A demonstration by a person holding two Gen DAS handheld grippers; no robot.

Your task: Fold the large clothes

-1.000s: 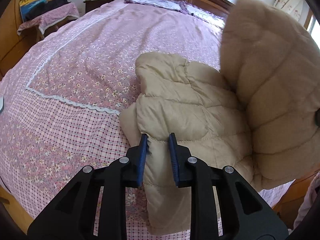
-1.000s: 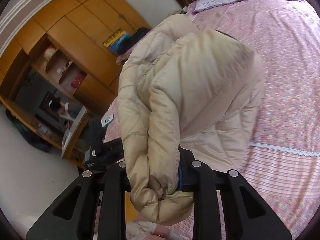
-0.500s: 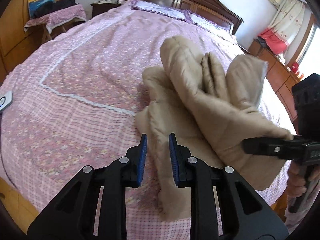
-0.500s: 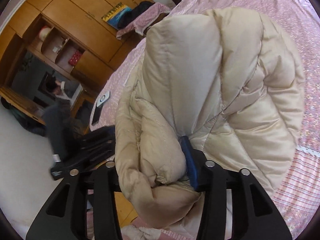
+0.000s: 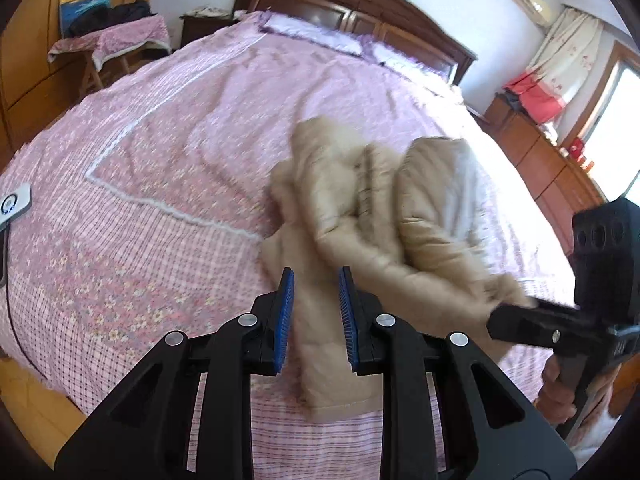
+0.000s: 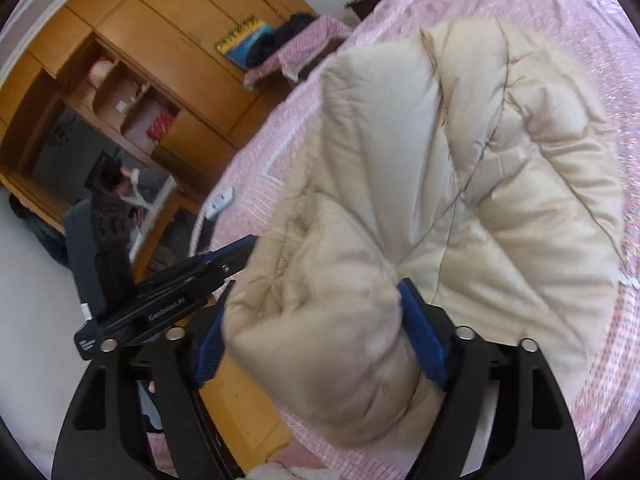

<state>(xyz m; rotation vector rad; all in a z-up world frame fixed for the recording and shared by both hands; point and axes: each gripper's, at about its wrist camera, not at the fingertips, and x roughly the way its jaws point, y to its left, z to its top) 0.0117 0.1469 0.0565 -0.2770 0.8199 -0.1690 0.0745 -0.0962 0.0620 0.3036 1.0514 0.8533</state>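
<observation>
Padded jacket mid-fold on bed
Right gripper (image 6: 316, 332) clenched on jacket (image 5: 376, 200) bunch; left gripper (image 5: 314, 312) released above its near hem; advise laying the fold flat over the hem

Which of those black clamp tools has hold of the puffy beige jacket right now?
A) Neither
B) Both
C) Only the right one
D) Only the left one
C: the right gripper has a bunch of the beige jacket pinched between its blue pads, while the left gripper stands open above the bed with nothing between its fingers.
</observation>
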